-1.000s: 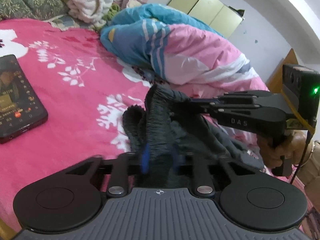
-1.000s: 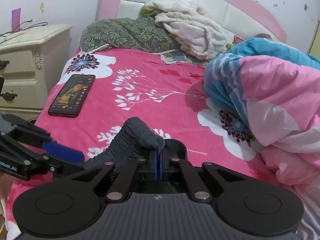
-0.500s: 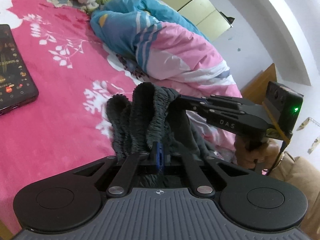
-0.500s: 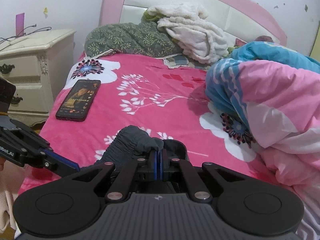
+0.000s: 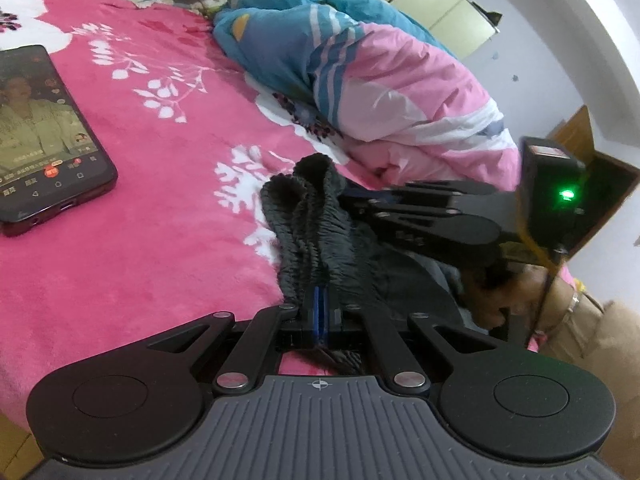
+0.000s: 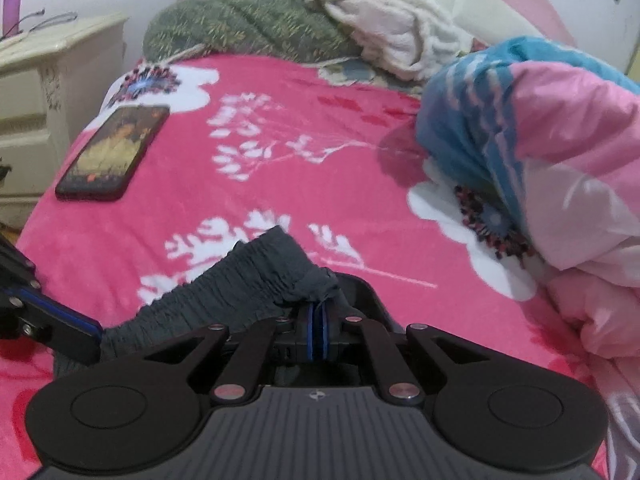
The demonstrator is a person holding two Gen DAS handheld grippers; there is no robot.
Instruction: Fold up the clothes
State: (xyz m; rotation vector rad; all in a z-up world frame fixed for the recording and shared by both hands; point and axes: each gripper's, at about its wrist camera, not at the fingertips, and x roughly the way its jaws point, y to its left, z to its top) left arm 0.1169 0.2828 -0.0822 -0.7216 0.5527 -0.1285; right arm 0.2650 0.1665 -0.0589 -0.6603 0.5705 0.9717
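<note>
A dark grey garment with a gathered elastic waistband (image 5: 308,224) lies bunched at the near edge of the pink flowered bed. My left gripper (image 5: 321,312) is shut on the waistband at its near end. My right gripper (image 6: 318,330) is shut on the other end of the same waistband (image 6: 248,280). In the left wrist view the right gripper (image 5: 424,216) reaches in from the right, just beyond the bunched cloth. In the right wrist view the left gripper's finger (image 6: 60,320) shows at the lower left, against the stretched band.
A phone (image 5: 36,132) with a lit screen lies on the bed (image 6: 280,168) to the left, also in the right wrist view (image 6: 114,152). A rolled pink and blue quilt (image 5: 380,80) fills the right side. Pillows and blankets lie at the headboard (image 6: 320,20). A nightstand (image 6: 44,80) stands left.
My left gripper has closed on the waistband. The band, held bunched upright before, now stretches lower between the two grippers, close to the bed.
</note>
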